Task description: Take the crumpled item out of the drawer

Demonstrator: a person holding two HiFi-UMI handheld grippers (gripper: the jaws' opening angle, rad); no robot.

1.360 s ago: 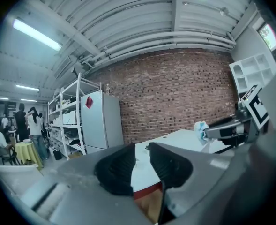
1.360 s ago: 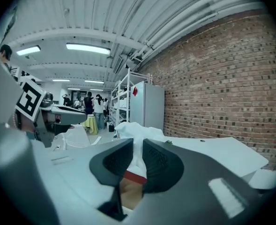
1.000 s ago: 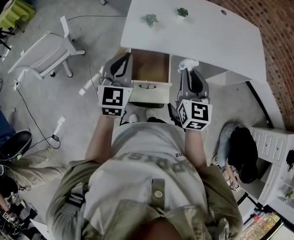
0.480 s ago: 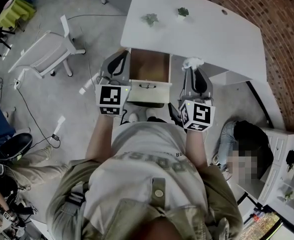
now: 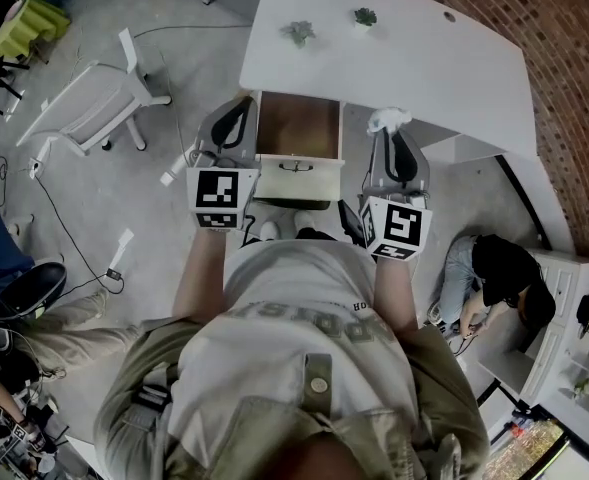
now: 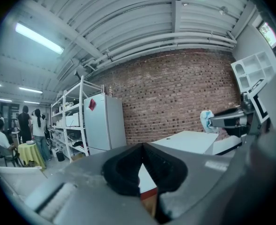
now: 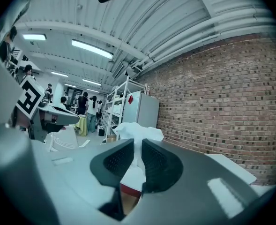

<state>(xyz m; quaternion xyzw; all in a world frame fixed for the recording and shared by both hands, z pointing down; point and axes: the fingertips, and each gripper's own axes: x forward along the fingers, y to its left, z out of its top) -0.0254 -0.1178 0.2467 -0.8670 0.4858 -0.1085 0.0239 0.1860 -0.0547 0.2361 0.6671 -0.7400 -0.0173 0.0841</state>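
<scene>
The drawer (image 5: 296, 173) stands pulled out from under the white desk (image 5: 424, 68), and its brown inside shows nothing. My right gripper (image 5: 389, 130) is to the right of the drawer at the desk's front edge, shut on the crumpled white item (image 5: 386, 120). In the right gripper view the crumpled item (image 7: 138, 131) sticks up between the dark pads (image 7: 119, 159) of the right gripper (image 7: 138, 146), whose jaws have just been closing on it. My left gripper (image 5: 240, 108) is level at the drawer's left side. In the left gripper view the left gripper (image 6: 142, 146) is shut on nothing.
Two small plants (image 5: 299, 36) (image 5: 364, 16) stand on the desk's far part. A white chair (image 5: 99, 103) is on the floor to the left, with cables near it. A person (image 5: 499, 273) crouches at the right beside a white shelf unit (image 5: 574, 338). A brick wall (image 5: 534, 28) runs behind.
My right gripper has rolled slightly and shifted a little toward the desk with the crumpled item in it. The left gripper has stayed put. The person at the right has shifted.
</scene>
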